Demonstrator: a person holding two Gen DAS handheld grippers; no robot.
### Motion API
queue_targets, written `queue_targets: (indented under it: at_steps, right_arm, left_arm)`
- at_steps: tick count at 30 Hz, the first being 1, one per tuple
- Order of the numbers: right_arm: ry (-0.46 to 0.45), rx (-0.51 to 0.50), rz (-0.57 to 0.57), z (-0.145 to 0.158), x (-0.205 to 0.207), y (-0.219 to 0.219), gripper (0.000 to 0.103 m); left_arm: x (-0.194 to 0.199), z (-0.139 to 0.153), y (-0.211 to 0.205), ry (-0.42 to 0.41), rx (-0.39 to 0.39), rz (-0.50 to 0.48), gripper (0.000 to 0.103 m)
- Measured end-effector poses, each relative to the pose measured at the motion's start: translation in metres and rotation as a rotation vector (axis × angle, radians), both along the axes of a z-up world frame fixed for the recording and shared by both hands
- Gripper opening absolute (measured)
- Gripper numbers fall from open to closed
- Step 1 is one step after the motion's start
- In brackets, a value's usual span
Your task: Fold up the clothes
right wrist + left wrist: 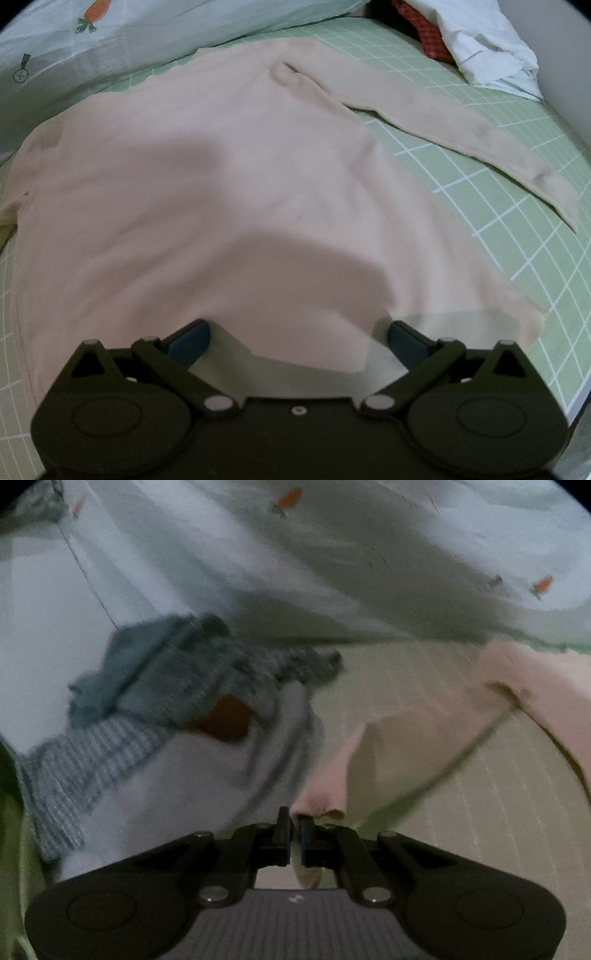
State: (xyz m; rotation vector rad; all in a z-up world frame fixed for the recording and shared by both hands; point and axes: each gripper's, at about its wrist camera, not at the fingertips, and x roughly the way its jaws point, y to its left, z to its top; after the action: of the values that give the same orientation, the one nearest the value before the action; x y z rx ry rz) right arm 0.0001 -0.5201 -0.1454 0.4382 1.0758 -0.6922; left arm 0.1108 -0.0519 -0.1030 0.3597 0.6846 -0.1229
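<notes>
A pale pink long-sleeved sweater [229, 192] lies spread flat on the green checked bed sheet [509, 206]. One sleeve [461, 136] stretches out to the right in the right wrist view. My right gripper [297, 341] hovers open over the sweater's near hem, with nothing pinched between its blue pads. In the blurred left wrist view, my left gripper [294, 825] is shut on the cuff of the other pink sleeve [369, 753], which hangs lifted off the sheet [424, 686] and trails away to the right.
A heap of grey and blue knitted and checked clothes [162, 686] lies to the left. A light quilt with carrot prints [110, 40] borders the far side. White cloth [480, 40] and a red item [424, 33] sit at the far right corner.
</notes>
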Motion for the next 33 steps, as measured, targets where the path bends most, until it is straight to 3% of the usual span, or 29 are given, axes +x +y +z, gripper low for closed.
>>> queue_targets:
  at_steps: [4,10,13,15,21,26,31,33]
  right_arm:
    - [0.003,0.004,-0.006,0.0,0.001,0.001,0.103]
    - [0.007,0.007,-0.017,-0.001,0.001,0.002,0.103]
    - [0.008,0.008,-0.023,-0.001,0.002,0.003,0.103]
    - [0.009,0.008,-0.028,-0.001,0.003,0.003,0.103]
    - [0.014,0.013,-0.035,-0.001,0.004,0.002,0.103]
    - [0.025,0.023,-0.043,-0.001,0.005,0.0,0.103]
    - [0.031,0.027,-0.067,-0.001,0.005,0.0,0.103]
    - [0.03,0.026,-0.075,-0.001,0.004,0.001,0.103]
  left_arm:
    - [0.017,0.011,0.004,-0.031,-0.026,-0.004,0.006]
    - [0.032,-0.008,0.026,0.206,-0.145,0.091,0.013]
    - [0.029,-0.007,0.035,0.263,-0.211,0.099,0.027]
    - [0.028,0.0,0.04,0.266,-0.251,0.087,0.046]
    - [0.056,0.018,0.026,0.216,-0.306,-0.019,0.072]
    - [0.094,-0.008,0.013,0.252,-0.179,0.063,0.073]
    - [0.113,-0.029,0.017,0.263,-0.118,0.108,0.069]
    - [0.113,-0.031,0.017,0.266,-0.102,0.095,0.043]
